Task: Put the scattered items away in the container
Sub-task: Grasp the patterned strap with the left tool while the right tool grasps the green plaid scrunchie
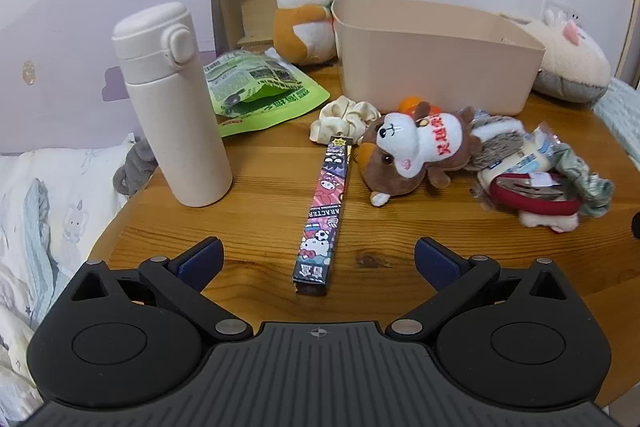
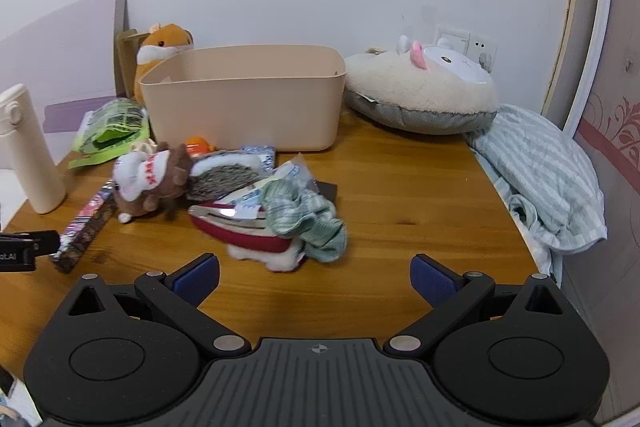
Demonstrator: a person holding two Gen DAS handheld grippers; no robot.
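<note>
A beige plastic bin (image 1: pixel 436 67) (image 2: pixel 244 107) stands at the back of the wooden table (image 1: pixel 260 211). In front of it lie a long cartoon-printed box (image 1: pixel 325 215) (image 2: pixel 86 223), a cream scrunchie (image 1: pixel 344 115), a brown and white plush squirrel (image 1: pixel 416 151) (image 2: pixel 150 183), a green scrunchie (image 2: pixel 308 219) (image 1: pixel 588 183), a red hair band (image 2: pixel 240 235) and small packets. My left gripper (image 1: pixel 318 259) is open, its jaws either side of the box's near end, not touching it. My right gripper (image 2: pixel 314 279) is open over bare wood, just short of the pile.
A white flask (image 1: pixel 174 107) (image 2: pixel 28 155) stands upright at left beside a green pouch (image 1: pixel 260 91). An orange hamster plush (image 1: pixel 306 15) sits behind the bin. A fluffy slipper (image 2: pixel 420 95) lies at right, bedding (image 2: pixel 540 179) past the table edge.
</note>
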